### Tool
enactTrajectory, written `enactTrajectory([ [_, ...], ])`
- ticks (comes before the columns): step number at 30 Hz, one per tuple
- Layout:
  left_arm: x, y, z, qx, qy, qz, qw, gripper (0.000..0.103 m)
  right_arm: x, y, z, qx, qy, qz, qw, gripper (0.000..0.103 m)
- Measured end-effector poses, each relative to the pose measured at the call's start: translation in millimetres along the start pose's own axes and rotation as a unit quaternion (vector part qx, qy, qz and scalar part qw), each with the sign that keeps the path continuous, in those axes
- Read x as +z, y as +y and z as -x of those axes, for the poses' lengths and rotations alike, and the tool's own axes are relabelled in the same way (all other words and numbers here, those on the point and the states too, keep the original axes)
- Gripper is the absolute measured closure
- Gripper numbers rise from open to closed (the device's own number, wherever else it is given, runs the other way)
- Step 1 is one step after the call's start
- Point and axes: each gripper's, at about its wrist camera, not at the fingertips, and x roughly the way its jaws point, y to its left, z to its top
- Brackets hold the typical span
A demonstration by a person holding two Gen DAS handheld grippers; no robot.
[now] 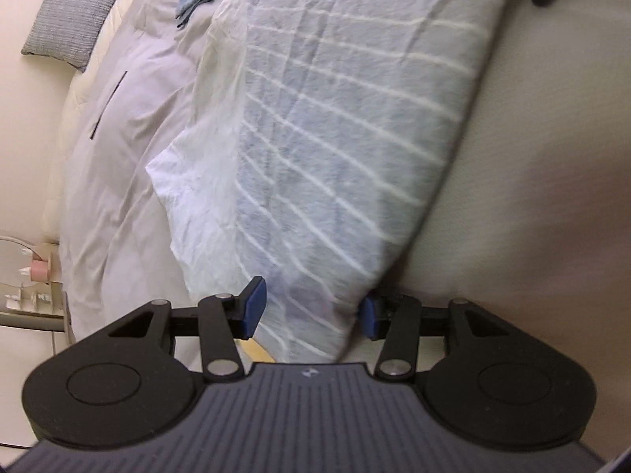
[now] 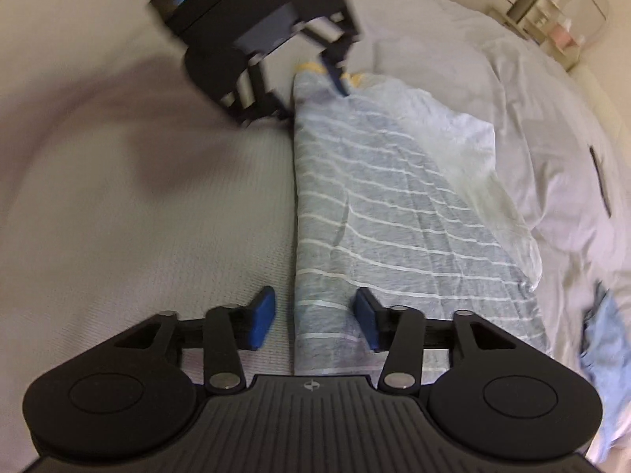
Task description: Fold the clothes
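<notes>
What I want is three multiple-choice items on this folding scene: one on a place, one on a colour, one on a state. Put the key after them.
1. The striped garment lies
A. on the bed
B. over a chair back
C. on the floor

2. The thin stripes on the garment are
A. red
B. black
C. white

3. The right gripper is
A. shut on a pillow
B. open, with the garment's long edge between its jaws
C. shut on a hanger

Key:
1. A, since the garment lies flat on the pale bed cover in both wrist views.
2. C, since pale white lines cross the grey-blue cloth.
3. B, since the two blue pads stand apart on either side of the garment's edge and do not press on it.
</notes>
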Motion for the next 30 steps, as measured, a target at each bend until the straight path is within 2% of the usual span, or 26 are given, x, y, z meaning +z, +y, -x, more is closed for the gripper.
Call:
enactTrajectory([
  [2, -4, 8, -4, 0.008, 0.003, 0.014, 0.9999, 0.058, -1, 3, -6, -0.017, 0.003, 0.014, 1.000, 0.055],
  [4, -8, 15, -6, 0.013, 0.005, 0.026, 0.9996, 0.058, -3, -2, -8, -0.032, 0.003, 0.016, 0.999, 0.062],
  [5, -10, 16, -6, 0.015, 0.005, 0.030, 0.9994, 0.058, -4, -6, -8, -0.040, 0.005, 0.013, 0.999, 0.062],
  [9, -9, 7, -6, 0.009, 0.000, 0.007, 0.9999, 0.072, -9, -11, -9, -0.046, 0.005, 0.038, 0.998, 0.064],
  [10, -9, 8, -7, 0.006, 0.002, 0.014, 0.9999, 0.073, -9, -10, -11, -0.042, 0.007, 0.046, 0.998, 0.068],
  [11, -9, 10, -8, 0.001, 0.004, 0.022, 0.9998, 0.079, -7, -10, -13, -0.036, 0.009, 0.048, 0.998, 0.068],
  [12, -8, 13, -8, -0.004, 0.008, 0.033, 0.9994, 0.087, -6, -10, -16, -0.030, 0.012, 0.050, 0.998, 0.073],
  [14, -7, 18, -5, -0.008, 0.013, 0.049, 0.9987, 0.095, -4, -14, -18, -0.017, 0.016, 0.046, 0.999, 0.082],
  [15, -6, 21, -3, -0.007, 0.014, 0.054, 0.9984, 0.097, -4, -18, -16, -0.011, 0.015, 0.039, 0.999, 0.090],
  [18, -2, 30, 9, -0.002, 0.012, 0.057, 0.9983, 0.099, -2, -29, -6, -0.001, 0.008, 0.029, 1.000, 0.096],
  [22, 7, 51, 34, 0.015, 0.006, 0.070, 0.9974, 0.099, 1, -48, 18, -0.006, -0.007, 0.030, 0.999, 0.096],
  [27, 29, 86, 78, 0.030, -0.002, 0.098, 0.9948, 0.099, 5, -77, 61, -0.028, -0.025, 0.028, 0.999, 0.097],
  [30, 46, 110, 103, 0.019, -0.010, 0.124, 0.9920, 0.099, 4, -97, 89, -0.044, -0.035, 0.026, 0.998, 0.097],
])
